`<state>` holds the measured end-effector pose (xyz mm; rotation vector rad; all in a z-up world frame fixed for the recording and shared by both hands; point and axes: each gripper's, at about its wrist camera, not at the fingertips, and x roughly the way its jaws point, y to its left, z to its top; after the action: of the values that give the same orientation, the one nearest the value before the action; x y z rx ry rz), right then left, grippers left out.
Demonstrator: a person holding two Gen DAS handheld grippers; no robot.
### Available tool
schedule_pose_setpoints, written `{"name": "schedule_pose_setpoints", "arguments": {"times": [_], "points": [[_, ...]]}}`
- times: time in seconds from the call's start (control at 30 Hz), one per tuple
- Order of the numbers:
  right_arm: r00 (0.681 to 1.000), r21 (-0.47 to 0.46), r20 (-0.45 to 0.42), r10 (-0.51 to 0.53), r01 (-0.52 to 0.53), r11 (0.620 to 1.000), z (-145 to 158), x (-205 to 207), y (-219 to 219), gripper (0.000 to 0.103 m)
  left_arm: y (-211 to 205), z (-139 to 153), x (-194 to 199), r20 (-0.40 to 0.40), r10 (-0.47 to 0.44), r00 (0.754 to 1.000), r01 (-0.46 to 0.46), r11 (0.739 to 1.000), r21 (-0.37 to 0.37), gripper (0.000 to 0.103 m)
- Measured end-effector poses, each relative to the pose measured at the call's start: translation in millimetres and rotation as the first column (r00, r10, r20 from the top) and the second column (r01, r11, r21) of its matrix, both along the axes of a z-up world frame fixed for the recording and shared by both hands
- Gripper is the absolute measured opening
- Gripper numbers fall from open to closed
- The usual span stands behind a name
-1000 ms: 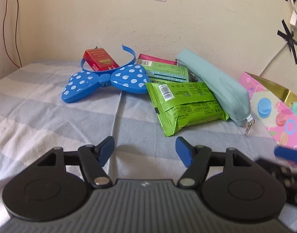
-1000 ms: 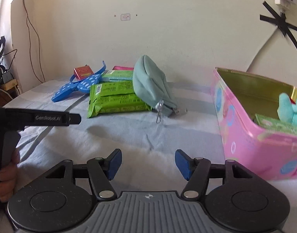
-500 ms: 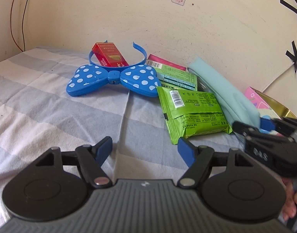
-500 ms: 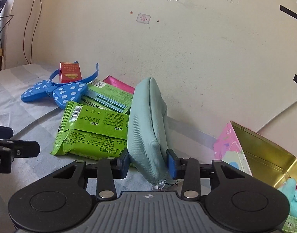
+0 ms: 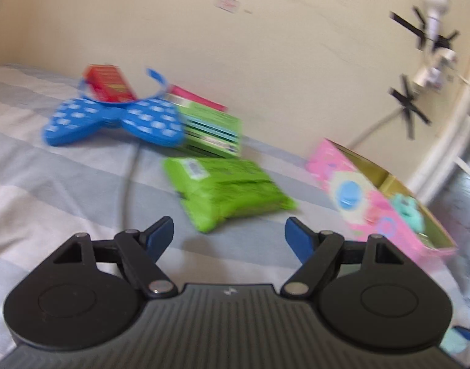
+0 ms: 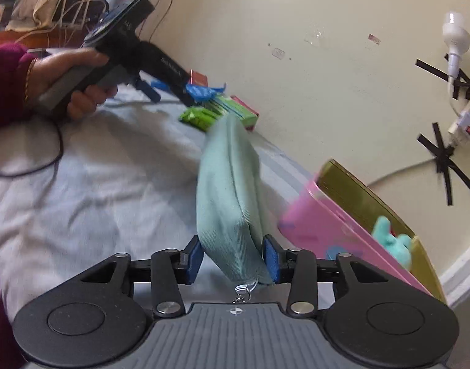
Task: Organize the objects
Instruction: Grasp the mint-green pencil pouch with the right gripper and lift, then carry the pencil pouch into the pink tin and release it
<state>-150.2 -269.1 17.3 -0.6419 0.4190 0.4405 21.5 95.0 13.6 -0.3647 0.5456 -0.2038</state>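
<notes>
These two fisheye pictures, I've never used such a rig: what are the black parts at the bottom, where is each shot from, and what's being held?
There is no robot arm: a person holds a hand-held two-finger gripper in each hand, with a camera on each looking along its fingers. In the left wrist view the left gripper is open and empty above the striped bedsheet. Ahead lie a blue polka-dot bow headband, a green wipes packet and a pink tin box. In the right wrist view the right gripper pinches a pale green fabric pouch, lifted beside the box.
</notes>
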Motion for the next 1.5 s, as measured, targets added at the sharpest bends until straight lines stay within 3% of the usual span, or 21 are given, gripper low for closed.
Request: {"name": "schedule_pose_setpoints", "arguments": {"times": [0.07,0.17,0.23,0.3,0.37,0.47,0.6,0.7,0.8,0.97,1.07,1.27,1.37,1.5], "points": [[0.998,0.041,-0.016,-0.066,0.066,0.997,-2.0,-15.2,-23.9,0.063,-15.5,3.5,-3.9,0.009,-0.080,0.997,0.080,0.997,-0.009,0.081],[0.987,0.222,-0.089,-0.136,0.153,0.963,0.6,-24.9,-56.7,0.064,-40.0,8.5,-10.2,0.011,-0.183,0.983,0.183,0.983,0.003,0.081],[0.979,0.381,-0.150,-0.141,0.188,0.905,2.2,-22.7,-71.2,0.065,-52.7,9.4,-15.3,0.003,-0.238,0.971,0.238,0.971,0.013,0.081],[0.970,0.531,-0.220,-0.108,0.212,0.821,-1.2,-11.3,-76.0,0.069,-63.9,10.6,-18.8,-0.006,-0.283,0.959,0.283,0.958,0.033,0.081],[0.957,0.611,-0.281,-0.078,0.241,0.754,-6.0,3.6,-77.0,0.071,-72.7,10.2,-20.5,-0.028,-0.295,0.955,0.297,0.953,0.067,0.081],[0.944,0.621,-0.322,-0.069,0.266,0.738,-13.6,14.3,-67.5,0.072,-73.9,4.3,-20.8,-0.076,-0.306,0.949,0.310,0.950,0.046,0.080],[0.946,0.575,-0.318,-0.060,0.243,0.782,-20.3,18.3,-51.5,0.075,-76.2,-7.2,-22.1,-0.130,-0.340,0.931,0.344,0.939,0.004,0.077],[0.951,0.538,-0.300,-0.073,0.232,0.811,-23.5,23.1,-37.1,0.078,-89.2,-9.5,-30.6,-0.103,-0.349,0.931,0.358,0.931,0.076,0.064],[0.952,0.527,-0.283,-0.114,0.253,0.811,-23.0,32.3,-28.1,0.077,-94.9,-7.5,-34.3,-0.093,-0.341,0.936,0.350,0.929,0.120,0.061],[0.968,0.547,-0.219,-0.126,0.229,0.805,-2.1,34.5,-31.4,0.066,-80.8,18.6,-34.6,-0.036,-0.320,0.947,0.321,0.946,0.045,0.056],[0.981,0.561,-0.134,-0.138,0.190,0.806,22.7,34.8,-36.9,0.066,-91.6,49.3,-28.4,0.039,-0.318,0.947,0.315,0.947,0.069,0.057],[0.963,0.646,-0.027,-0.268,0.221,0.730,56.8,54.6,-59.4,0.067,-144.8,92.6,28.1,0.122,-0.359,0.925,0.342,0.929,0.143,0.057],[0.939,0.666,-0.015,-0.343,0.265,0.697,58.5,71.5,-68.2,0.067,-171.6,95.3,74.0,0.096,-0.395,0.914,0.379,0.913,0.152,0.057],[0.922,0.660,-0.034,-0.385,0.310,0.685,52.7,104.6,-77.0,0.066,-197.0,84.9,131.6,0.024,-0.396,0.918,0.389,0.910,0.146,0.055]]}}
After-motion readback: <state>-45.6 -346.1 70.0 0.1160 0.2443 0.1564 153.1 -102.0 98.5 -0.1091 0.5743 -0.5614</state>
